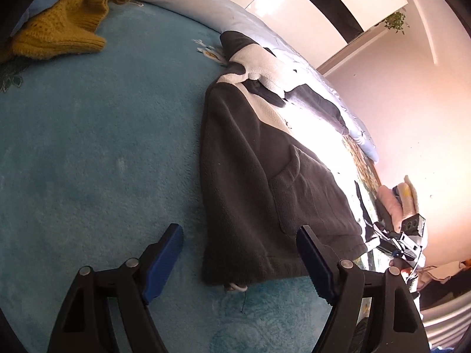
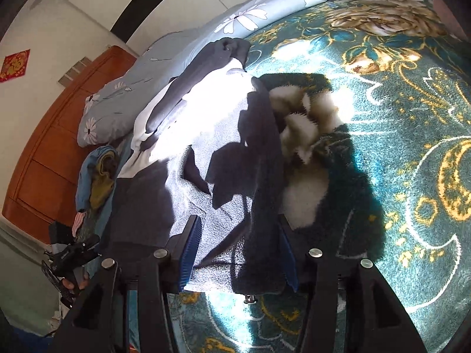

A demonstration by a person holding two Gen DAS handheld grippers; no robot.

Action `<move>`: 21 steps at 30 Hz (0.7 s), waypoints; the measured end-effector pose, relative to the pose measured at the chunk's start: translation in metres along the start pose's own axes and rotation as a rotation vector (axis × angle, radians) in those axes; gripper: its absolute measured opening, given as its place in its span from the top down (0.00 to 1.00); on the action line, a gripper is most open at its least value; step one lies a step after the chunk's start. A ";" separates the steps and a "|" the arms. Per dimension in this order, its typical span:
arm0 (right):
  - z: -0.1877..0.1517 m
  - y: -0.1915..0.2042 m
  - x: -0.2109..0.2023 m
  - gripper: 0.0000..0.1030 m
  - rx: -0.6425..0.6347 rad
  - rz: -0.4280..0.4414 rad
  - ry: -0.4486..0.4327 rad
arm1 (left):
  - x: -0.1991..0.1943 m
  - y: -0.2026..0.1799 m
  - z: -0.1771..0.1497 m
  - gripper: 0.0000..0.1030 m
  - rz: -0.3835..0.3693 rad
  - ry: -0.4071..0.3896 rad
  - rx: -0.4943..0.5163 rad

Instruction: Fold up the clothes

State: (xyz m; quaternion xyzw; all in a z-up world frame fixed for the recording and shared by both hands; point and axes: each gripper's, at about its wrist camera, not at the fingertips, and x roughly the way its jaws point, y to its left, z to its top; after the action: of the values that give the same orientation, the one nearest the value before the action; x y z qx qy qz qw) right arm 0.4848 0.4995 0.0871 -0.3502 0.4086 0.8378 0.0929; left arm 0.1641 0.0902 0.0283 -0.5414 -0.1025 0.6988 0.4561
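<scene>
teal blanket point(image 1: 88, 147), floral pillow point(image 2: 117, 108), wooden headboard point(image 2: 44, 153)

No legible txt — red wall hanging point(image 2: 14, 65) too blurry.

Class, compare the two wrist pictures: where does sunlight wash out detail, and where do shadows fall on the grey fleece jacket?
Left wrist view: glare whitens the far side of the grey fleece jacket, the near side evenly lit. Right wrist view: a blown-out sunlit patch on the jacket, crossed by hard dark shadows; fisheye bends the blanket.

Sunlit white walls point(image 1: 382, 67), a wooden headboard point(image 2: 44, 153), a floral teal blanket point(image 2: 397, 103).
</scene>
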 end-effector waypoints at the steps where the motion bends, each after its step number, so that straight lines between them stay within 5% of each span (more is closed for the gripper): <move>1: 0.000 0.000 0.000 0.49 0.000 0.028 0.004 | 0.000 -0.001 -0.002 0.21 -0.023 0.008 -0.011; 11: 0.003 -0.032 -0.003 0.57 0.127 0.136 -0.024 | 0.015 -0.002 0.012 0.21 -0.089 0.051 -0.070; 21: 0.003 -0.014 0.008 0.55 0.058 0.130 0.050 | 0.020 -0.010 0.011 0.21 -0.119 0.077 -0.035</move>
State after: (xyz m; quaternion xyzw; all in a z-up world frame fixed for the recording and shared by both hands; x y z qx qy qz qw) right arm 0.4833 0.5100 0.0740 -0.3407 0.4567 0.8209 0.0384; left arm 0.1603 0.1147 0.0261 -0.5687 -0.1292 0.6473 0.4908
